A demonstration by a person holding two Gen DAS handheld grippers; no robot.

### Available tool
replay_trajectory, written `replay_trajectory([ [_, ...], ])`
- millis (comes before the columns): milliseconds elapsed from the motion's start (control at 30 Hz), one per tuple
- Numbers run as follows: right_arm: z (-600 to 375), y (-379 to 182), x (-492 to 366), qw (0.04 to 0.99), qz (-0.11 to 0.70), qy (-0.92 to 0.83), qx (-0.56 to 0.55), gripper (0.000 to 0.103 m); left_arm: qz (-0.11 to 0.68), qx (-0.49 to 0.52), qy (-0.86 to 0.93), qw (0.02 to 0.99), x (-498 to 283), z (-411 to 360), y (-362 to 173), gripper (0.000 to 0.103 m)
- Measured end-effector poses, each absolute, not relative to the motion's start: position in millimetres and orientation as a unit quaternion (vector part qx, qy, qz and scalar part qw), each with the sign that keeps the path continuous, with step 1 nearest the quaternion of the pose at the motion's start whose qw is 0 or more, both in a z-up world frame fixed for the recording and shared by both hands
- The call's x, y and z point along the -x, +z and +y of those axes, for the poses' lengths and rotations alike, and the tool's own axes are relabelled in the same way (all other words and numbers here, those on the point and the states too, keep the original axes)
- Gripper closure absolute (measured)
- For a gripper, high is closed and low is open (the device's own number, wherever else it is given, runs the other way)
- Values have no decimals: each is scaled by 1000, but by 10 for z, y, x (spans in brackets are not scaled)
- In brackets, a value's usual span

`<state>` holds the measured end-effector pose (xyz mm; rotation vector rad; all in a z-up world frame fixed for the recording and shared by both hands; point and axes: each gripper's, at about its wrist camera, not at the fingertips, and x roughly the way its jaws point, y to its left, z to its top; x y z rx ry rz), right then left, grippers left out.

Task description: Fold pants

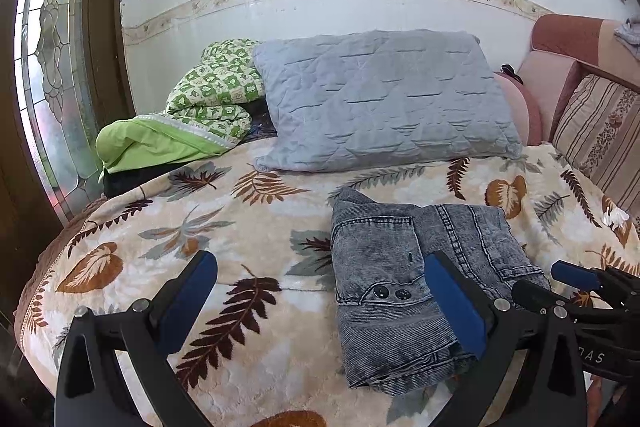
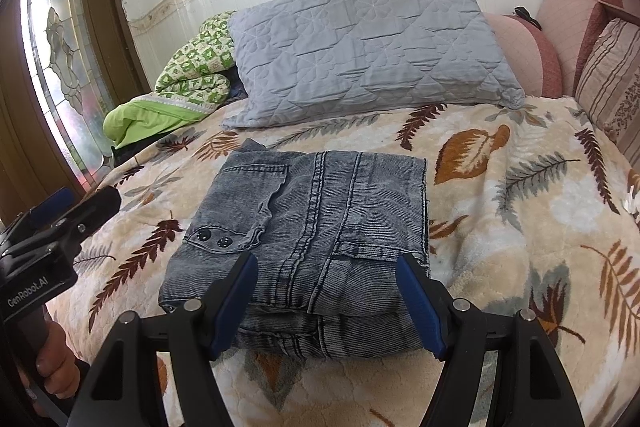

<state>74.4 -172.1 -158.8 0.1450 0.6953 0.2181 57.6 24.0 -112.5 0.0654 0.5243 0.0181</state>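
So the left gripper (image 1: 320, 297) was hanging wide apart with nothing in it, just leafy blanket (image 1: 248, 227) under its left finger; the folded pants (image 2: 304, 227) sat in a neat grey stack just off its right finger and dead ahead of the right gripper (image 2: 326, 297); that one was spread too, blue pads either side of the stack's near edge, not pinching it; grey pillow (image 2: 368, 43) further ahead, striped cushion (image 2: 612, 83) off to the right.

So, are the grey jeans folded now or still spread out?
Folded. The grey jeans lie as a compact rectangle on the leaf-print blanket, with stacked layers visible at the near edge.
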Motion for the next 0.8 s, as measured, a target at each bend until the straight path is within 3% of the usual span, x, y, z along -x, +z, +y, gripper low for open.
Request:
replay_trajectory([
  [800,-1737,-1621,-680,933,344,95,-47,28,240,-6,1,971,-446,262,-1040,0],
])
